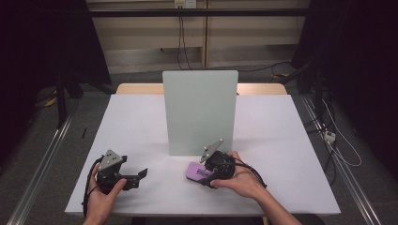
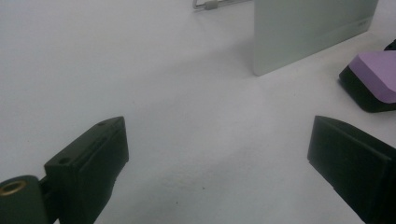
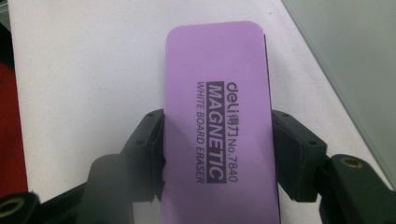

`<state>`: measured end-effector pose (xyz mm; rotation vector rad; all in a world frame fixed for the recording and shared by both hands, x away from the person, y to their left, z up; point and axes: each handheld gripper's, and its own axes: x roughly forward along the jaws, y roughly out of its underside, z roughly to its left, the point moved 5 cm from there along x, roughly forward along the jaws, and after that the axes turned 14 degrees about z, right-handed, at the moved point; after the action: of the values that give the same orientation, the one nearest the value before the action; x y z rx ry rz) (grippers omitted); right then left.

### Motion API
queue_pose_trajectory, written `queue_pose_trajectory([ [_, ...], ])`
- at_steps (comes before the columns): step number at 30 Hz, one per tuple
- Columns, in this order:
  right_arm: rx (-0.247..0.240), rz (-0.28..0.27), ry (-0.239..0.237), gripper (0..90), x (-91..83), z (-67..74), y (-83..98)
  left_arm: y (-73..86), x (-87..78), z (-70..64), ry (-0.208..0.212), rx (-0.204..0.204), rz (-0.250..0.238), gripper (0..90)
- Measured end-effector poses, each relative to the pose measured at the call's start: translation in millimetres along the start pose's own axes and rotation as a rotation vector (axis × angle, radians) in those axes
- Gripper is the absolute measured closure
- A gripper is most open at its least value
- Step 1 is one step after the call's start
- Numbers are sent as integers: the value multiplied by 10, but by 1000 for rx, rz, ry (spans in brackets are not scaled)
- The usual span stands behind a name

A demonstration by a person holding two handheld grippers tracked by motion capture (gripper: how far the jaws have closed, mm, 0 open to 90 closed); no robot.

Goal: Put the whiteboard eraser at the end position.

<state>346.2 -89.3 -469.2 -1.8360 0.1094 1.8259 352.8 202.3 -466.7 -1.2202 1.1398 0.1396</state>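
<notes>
Purple whiteboard eraser (image 3: 217, 126), low over white table (image 1: 141, 122), clamped across its sides by right gripper (image 3: 217, 154). Left gripper (image 2: 217, 158): jaws apart, holding nothing. Upright grey board (image 1: 200, 112) just beyond. Risk judged: smooth sides slipping; eraser knocking board.

In my right gripper view the eraser (image 3: 217, 126) runs off the bottom edge, and my jaws cover its long sides. From above, my right hand (image 1: 241, 180) hides most of it. The board (image 2: 308, 28) is cut off at the top.
</notes>
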Motion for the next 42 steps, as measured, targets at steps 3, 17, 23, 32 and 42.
queue_pose_trajectory([
  [3,2,-6,-2,412,6,-11,1,4,-3,-1,3,-1,4,54],
  [17,22,-16,4,406,16,-6,19,14,-18,-3,11,0,-3,54],
  [23,26,-12,9,395,40,-3,33,15,-28,-14,9,5,2,54],
  [32,48,-31,-18,287,32,1,28,15,-33,-12,9,5,-1,54],
  [42,99,-92,-19,149,-45,-41,21,12,-34,-7,8,3,-5,54],
])
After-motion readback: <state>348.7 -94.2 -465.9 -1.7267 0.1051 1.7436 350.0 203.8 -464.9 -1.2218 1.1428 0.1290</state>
